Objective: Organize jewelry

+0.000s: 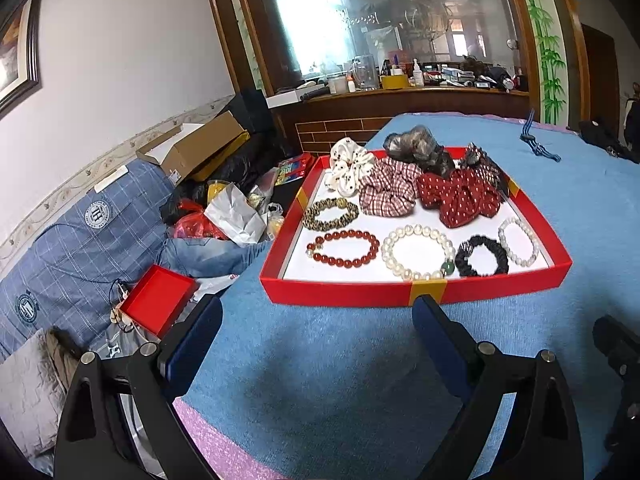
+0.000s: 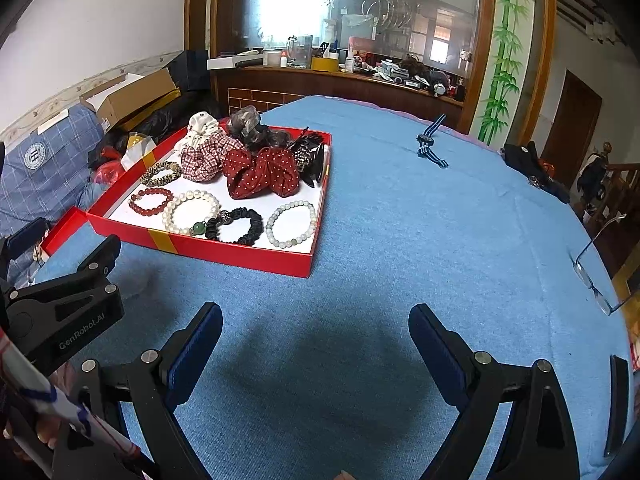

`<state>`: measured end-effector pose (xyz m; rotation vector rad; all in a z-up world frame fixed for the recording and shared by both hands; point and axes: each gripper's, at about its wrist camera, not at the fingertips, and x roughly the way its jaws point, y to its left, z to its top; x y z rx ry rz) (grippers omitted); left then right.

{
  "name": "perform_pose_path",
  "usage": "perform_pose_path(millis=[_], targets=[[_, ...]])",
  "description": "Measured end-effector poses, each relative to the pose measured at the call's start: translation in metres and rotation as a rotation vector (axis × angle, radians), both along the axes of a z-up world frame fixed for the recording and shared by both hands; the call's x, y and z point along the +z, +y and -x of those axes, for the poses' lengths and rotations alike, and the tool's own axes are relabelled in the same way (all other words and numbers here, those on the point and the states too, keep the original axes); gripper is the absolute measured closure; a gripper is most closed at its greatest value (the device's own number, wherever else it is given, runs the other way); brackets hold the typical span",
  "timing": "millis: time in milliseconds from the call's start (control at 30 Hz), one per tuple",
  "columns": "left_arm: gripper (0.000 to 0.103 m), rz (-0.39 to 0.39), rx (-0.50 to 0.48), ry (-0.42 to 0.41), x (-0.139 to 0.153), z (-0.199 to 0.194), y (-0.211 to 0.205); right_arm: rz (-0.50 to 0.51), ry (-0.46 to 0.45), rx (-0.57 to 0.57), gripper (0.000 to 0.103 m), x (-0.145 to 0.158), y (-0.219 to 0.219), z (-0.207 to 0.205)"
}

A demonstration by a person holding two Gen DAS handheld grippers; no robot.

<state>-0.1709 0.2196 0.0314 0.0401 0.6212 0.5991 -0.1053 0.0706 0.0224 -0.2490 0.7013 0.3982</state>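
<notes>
The jewelry is seen gathered in the red tray (image 1: 416, 294) on the blue-covered tabletop (image 2: 400, 240); sorting is judged nearly finished. Both the left gripper (image 1: 316, 320) and right gripper (image 2: 316, 328) are held open and empty. A striped strap (image 2: 430, 144), lying far right, is probably to be fetched next. Clutter is seen along the left wall.

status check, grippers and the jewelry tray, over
Left gripper open, empty. Right gripper open, empty. Red tray filled, bracelets in front, scrunchies behind. Nothing blocking.
</notes>
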Motion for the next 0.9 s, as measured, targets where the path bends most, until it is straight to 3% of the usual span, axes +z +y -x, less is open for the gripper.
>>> perform_pose_path(millis=[900], targets=[[0.008,-0.011,-0.009,-0.016,0.015,-0.007,-0.005,0.01,-0.02,-0.005,0.005,0.008,0.001,-0.007]])
